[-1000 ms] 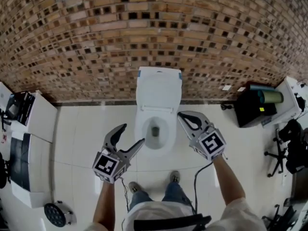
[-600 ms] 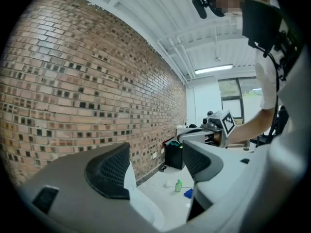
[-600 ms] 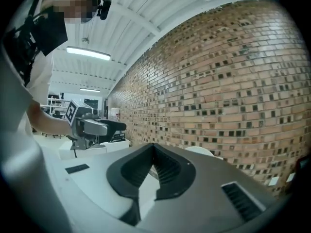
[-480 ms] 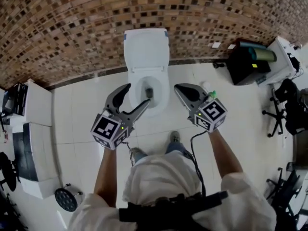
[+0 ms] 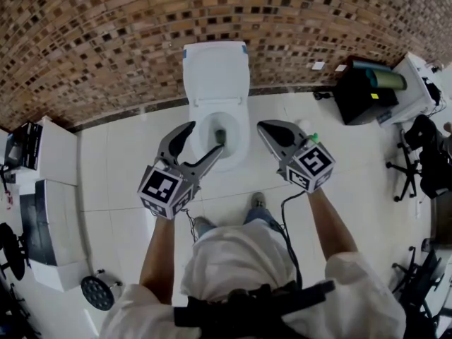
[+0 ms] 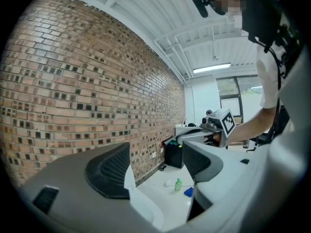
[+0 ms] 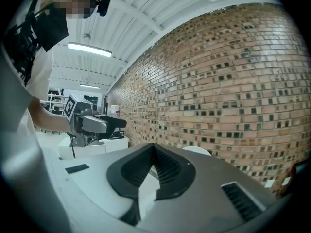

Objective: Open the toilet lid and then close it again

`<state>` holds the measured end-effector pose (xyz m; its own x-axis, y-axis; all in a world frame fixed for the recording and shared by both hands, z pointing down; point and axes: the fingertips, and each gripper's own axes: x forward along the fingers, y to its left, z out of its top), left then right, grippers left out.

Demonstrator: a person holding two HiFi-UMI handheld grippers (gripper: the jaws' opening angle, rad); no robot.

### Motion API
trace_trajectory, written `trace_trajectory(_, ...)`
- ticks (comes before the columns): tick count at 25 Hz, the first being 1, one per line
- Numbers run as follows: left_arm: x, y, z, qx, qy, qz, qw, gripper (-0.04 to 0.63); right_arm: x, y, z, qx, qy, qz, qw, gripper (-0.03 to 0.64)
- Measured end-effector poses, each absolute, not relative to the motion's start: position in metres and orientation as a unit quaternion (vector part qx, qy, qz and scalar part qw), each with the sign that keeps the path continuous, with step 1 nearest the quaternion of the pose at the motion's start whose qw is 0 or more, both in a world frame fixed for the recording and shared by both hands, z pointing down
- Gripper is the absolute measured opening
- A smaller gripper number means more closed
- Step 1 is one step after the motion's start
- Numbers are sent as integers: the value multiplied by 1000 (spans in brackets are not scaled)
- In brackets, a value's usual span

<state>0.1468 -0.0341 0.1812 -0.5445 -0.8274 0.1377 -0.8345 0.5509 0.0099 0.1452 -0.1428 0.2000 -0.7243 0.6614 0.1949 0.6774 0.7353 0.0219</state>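
Camera's tipped back since a second ago, so the white ceramic toilet [image 5: 237,131] now sits higher up, around 12 o'clock, with its lid [image 5: 215,66] up against the brown brick wall [image 5: 106,48]. Left gripper [image 5: 205,137] hangs at the bowl's 9 o'clock, jaws spread, gripping nothing. Right gripper [image 5: 265,127] is at 3 o'clock, jaws pressed together, empty.

brown brick wall [image 5: 106,41] with dark gaps runs along the back. glossy white tile floor [image 5: 113,182]. white cabinets [image 5: 60,171] at left, round black object [image 5: 97,292] near them. black box [image 5: 360,94] at right against the wall, black office chair [image 5: 424,168] beyond. white beamed ceiling [image 7: 160,13], tube light [image 6: 211,68] lit, window [image 6: 228,89] at the far end.
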Motion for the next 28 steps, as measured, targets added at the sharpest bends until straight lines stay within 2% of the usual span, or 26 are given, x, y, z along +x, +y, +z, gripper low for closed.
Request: trace_trajectory(28, 168, -41, 177, 480, -875, 7, 62, 341, 156, -143, 195, -349, -931, 10, 111, 0)
